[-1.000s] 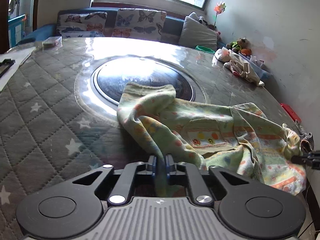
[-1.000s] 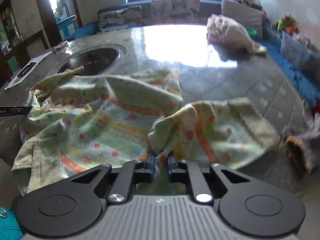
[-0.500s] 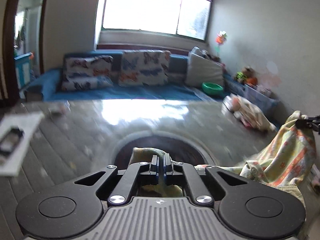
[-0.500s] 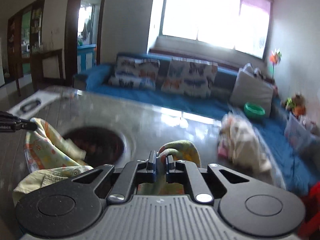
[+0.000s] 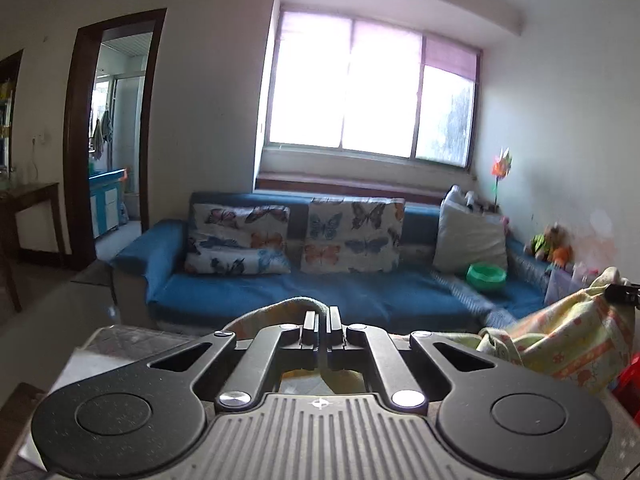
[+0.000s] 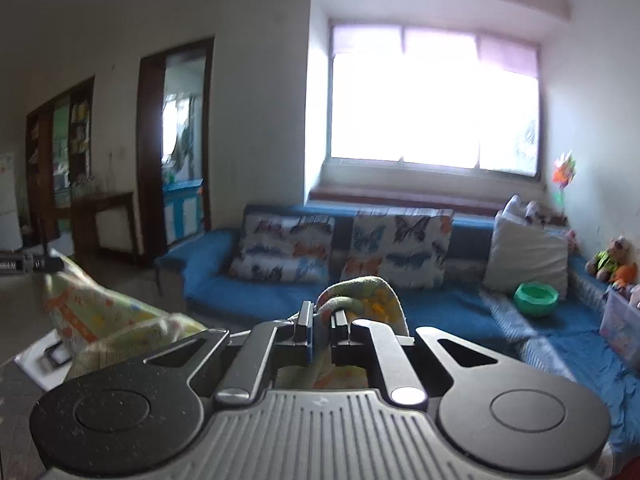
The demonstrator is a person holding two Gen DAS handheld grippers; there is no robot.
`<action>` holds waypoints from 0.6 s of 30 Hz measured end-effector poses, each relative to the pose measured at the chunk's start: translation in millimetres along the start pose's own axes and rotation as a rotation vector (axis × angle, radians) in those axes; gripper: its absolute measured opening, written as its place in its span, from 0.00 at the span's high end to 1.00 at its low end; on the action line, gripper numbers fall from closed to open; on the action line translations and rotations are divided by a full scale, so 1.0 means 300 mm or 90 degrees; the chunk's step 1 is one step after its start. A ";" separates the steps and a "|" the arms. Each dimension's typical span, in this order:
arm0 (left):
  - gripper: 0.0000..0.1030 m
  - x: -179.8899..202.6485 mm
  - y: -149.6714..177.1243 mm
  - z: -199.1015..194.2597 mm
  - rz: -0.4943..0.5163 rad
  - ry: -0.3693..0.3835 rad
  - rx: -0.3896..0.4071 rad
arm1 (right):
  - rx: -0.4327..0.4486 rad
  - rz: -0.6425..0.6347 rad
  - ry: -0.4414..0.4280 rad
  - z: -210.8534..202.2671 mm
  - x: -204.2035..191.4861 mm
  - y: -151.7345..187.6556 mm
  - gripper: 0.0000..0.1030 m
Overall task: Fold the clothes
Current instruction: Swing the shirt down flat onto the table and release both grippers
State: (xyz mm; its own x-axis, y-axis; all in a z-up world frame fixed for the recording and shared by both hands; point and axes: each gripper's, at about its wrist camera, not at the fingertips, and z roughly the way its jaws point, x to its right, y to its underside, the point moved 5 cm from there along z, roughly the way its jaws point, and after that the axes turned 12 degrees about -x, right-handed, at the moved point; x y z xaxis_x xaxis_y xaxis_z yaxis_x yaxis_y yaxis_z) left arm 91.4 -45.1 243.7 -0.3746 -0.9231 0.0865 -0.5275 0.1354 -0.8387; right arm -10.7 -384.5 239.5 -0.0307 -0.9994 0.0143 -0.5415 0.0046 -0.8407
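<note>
A pale yellow-green child's garment with orange stripes and coloured dots hangs between my two grippers, lifted off the table. My left gripper (image 5: 322, 318) is shut on one edge of the garment (image 5: 568, 340), which trails off to the right toward the tip of my other gripper (image 5: 622, 292). My right gripper (image 6: 322, 318) is shut on another edge of the garment (image 6: 368, 294); more of the cloth (image 6: 92, 316) hangs at the left below my left gripper's tip (image 6: 36, 262).
A blue sofa (image 5: 360, 288) with butterfly cushions (image 5: 352, 236) stands ahead under a bright window. A green bowl (image 5: 486, 276) and soft toys (image 5: 550, 244) lie at its right end. A doorway (image 5: 116, 132) opens at left. The table edge (image 5: 120, 340) shows low left.
Both grippers have risen and tilted up, lifting the garment off the table. The table has dropped out of sight and the sofa and window now fill both views.
</note>
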 end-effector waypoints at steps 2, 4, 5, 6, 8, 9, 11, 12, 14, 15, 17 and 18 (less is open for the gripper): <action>0.96 -0.010 0.066 -0.013 0.007 0.003 -0.029 | -0.040 -0.011 -0.006 0.020 -0.001 0.066 0.94; 0.96 -0.013 0.170 -0.010 0.019 0.004 -0.077 | -0.087 -0.020 -0.015 0.041 -0.007 0.153 0.94; 0.96 -0.014 0.228 -0.007 0.023 0.005 -0.102 | -0.112 -0.022 -0.018 0.052 -0.010 0.198 0.94; 0.96 -0.015 0.287 -0.004 0.028 0.005 -0.128 | -0.145 -0.030 -0.021 0.068 -0.018 0.254 0.94; 0.96 -0.021 0.420 -0.005 0.027 0.016 -0.181 | -0.208 -0.053 -0.020 0.097 -0.037 0.370 0.94; 0.96 -0.024 0.487 -0.002 0.029 0.017 -0.211 | -0.241 -0.064 -0.019 0.113 -0.048 0.429 0.94; 0.96 -0.027 0.621 0.002 0.023 0.024 -0.265 | -0.293 -0.065 -0.023 0.134 -0.068 0.542 0.93; 0.96 -0.027 0.685 0.007 0.022 0.027 -0.296 | -0.318 -0.064 -0.027 0.132 -0.075 0.600 0.93; 0.96 -0.025 0.799 0.011 0.022 0.033 -0.347 | -0.360 -0.073 -0.029 0.138 -0.092 0.698 0.92; 0.96 -0.022 0.849 0.010 0.023 0.037 -0.365 | -0.376 -0.077 -0.028 0.136 -0.101 0.742 0.91; 0.96 -0.019 0.917 -0.004 0.037 0.028 -0.381 | -0.393 -0.093 -0.015 0.106 -0.107 0.808 0.87; 0.96 -0.018 0.950 -0.012 0.044 0.024 -0.389 | -0.397 -0.101 -0.003 0.089 -0.102 0.827 0.81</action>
State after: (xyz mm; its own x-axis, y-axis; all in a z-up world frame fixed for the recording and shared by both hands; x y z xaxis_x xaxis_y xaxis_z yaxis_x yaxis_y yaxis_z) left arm -59.7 -0.3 6.1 -0.4442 -0.8931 0.0707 -0.8387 0.3867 -0.3834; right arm -121.6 -353.6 15.9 0.0922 -0.9897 0.1091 -0.9260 -0.1255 -0.3560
